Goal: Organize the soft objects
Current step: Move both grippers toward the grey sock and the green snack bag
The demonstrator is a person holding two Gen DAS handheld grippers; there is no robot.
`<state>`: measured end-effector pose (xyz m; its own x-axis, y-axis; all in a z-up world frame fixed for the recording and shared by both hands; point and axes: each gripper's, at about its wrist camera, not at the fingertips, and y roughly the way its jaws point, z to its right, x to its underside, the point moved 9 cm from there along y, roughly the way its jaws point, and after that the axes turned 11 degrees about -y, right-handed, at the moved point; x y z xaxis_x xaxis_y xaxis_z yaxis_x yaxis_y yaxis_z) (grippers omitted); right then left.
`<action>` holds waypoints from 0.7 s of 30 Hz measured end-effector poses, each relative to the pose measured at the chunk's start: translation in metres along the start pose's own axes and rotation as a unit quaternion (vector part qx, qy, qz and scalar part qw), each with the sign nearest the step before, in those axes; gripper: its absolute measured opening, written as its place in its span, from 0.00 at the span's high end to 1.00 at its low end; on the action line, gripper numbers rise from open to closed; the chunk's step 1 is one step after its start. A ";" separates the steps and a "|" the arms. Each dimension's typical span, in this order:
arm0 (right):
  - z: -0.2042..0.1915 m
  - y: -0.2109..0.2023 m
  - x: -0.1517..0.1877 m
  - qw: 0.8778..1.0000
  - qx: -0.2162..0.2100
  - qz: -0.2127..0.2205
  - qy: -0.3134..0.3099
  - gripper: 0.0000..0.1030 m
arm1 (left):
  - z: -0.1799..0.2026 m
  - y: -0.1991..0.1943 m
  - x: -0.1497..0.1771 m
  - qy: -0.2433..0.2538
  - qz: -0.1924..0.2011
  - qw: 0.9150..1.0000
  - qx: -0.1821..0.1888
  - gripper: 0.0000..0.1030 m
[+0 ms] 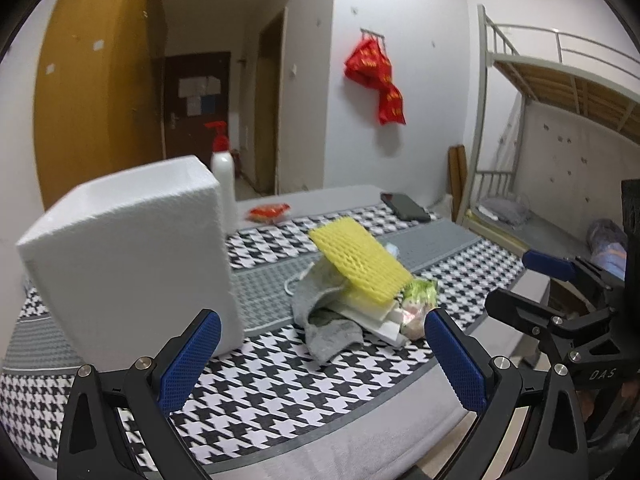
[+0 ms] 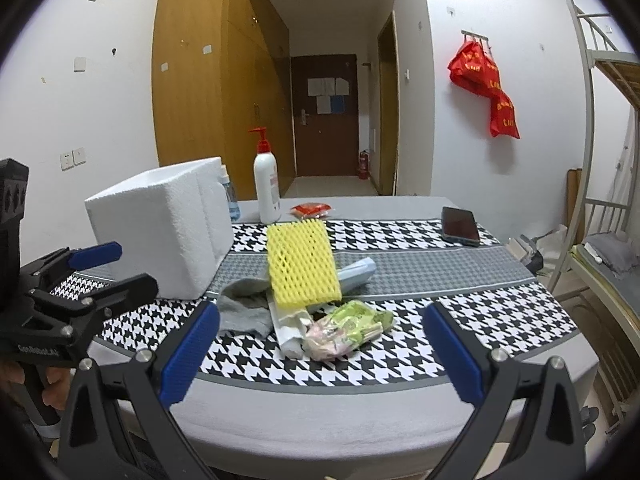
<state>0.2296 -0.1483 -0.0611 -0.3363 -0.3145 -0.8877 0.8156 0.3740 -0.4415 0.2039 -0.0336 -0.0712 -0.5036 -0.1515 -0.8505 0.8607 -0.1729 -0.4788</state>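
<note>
Soft objects sit in a loose heap near the middle of the table (image 2: pixel 400 412), on its houndstooth cloth: a yellow foam net (image 2: pixel 302 266) propped on top, a grey sock (image 2: pixel 244 312) spilling out to the left, a crumpled green and pink wrapper (image 2: pixel 348 330) at the front, and a pale blue item (image 2: pixel 358 272) half hidden behind the net. The yellow net's long axis runs away from the cameras and it lies tilted, its far end raised. A white foam box (image 2: pixel 160 232) stands well to the left of the heap, open at the top, and is probably where these things should go. Both tools hang over the near edge of the table with jaws spread wide and nothing between them. From the right gripper (image 2: pixel 320 344) the heap lies almost straight ahead, centred between the fingers; from the left gripper (image 1: pixel 322 360) it also lies ahead but slightly to the right, while the box looms close on that tool's left. The right gripper seems better lined up for a first pick, with the left one nearer the box.
</note>
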 end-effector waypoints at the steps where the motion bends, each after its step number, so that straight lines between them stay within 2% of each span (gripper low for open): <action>1: 0.001 0.002 0.002 1.000 -0.001 -0.003 0.002 0.00 | 0.000 0.004 0.001 0.002 -0.006 1.000 0.000 0.01; 5: 0.004 0.011 0.008 1.000 -0.001 -0.015 0.008 0.00 | 0.003 0.022 0.007 0.001 -0.033 0.999 0.009 0.01; 15: 0.018 0.031 0.023 0.999 0.002 -0.041 0.026 0.00 | -0.004 0.053 0.009 0.003 -0.067 0.998 0.000 0.01; 21: 0.021 0.045 0.027 0.998 -0.002 -0.052 0.030 0.00 | -0.007 0.073 0.015 0.003 -0.091 0.996 -0.004 0.10</action>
<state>0.2668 -0.1586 -0.1020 -0.4463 -0.2992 -0.8434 0.7733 0.3454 -0.5317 0.2599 -0.0414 -0.1206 -0.6516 -0.1126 -0.7501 0.7552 -0.1888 -0.6277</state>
